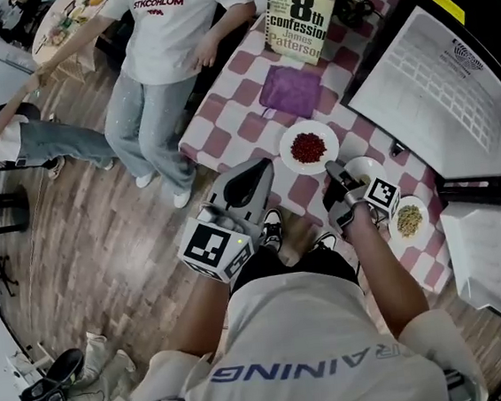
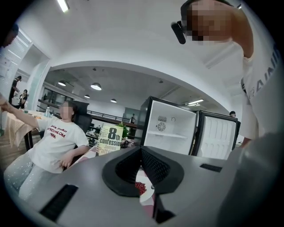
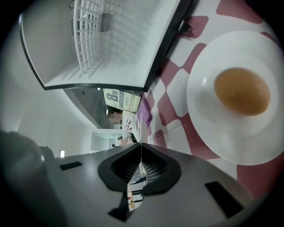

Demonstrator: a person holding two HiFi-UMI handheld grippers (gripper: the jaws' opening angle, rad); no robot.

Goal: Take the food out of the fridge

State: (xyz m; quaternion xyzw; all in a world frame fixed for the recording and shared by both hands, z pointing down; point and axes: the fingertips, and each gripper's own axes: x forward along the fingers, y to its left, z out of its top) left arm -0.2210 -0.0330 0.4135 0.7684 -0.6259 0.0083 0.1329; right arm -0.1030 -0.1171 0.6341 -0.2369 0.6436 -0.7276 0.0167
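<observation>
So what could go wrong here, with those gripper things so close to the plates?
Two things, I'd guess. The right gripper, fingers shut, hangs close above the plate of brown food, so a careless swing could knock it. The plate of pale food sits beside the person's right forearm, seemingly near the edge of the table, so the arm might sweep it off.

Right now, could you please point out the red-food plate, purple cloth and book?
red-food plate [image 1: 311, 169]: head view, bare rim
purple cloth [image 1: 292, 90]: head view, middle
book [image 1: 301, 19]: head view, front cover
</observation>
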